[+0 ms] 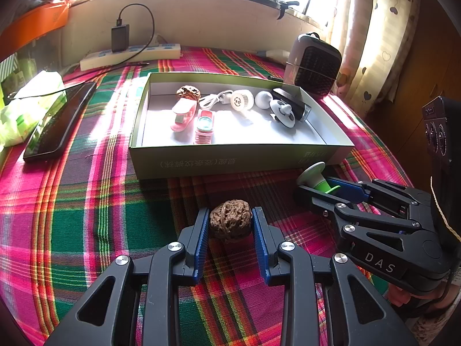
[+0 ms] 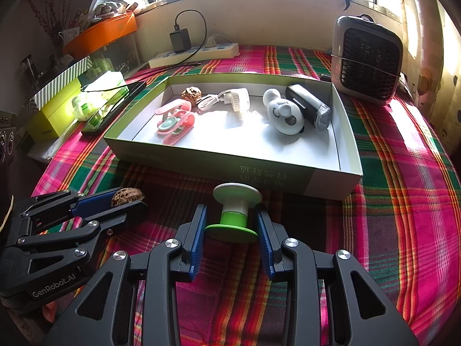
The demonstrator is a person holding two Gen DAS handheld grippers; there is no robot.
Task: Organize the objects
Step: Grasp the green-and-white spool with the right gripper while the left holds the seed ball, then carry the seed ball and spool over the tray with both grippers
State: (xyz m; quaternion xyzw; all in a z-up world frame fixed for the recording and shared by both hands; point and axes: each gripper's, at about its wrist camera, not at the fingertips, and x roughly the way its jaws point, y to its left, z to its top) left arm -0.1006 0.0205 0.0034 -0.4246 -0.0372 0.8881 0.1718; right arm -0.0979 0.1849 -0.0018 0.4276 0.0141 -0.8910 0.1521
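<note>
Wrinkled walnut (image 1: pixel 230 221) pinched in left tool (image 1: pixel 230 225); smooth green-white spool (image 2: pixel 234 213) clamped in right tool (image 2: pixel 232 227).

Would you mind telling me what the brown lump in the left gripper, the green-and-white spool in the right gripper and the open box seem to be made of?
Walnut: looks like natural woody shell, matte, deeply wrinkled.
Spool: probably moulded plastic, smooth, with a slight sheen on its white cap and green base.
Box: likely printed cardboard, with thin folded walls and a matte white inside.
</note>
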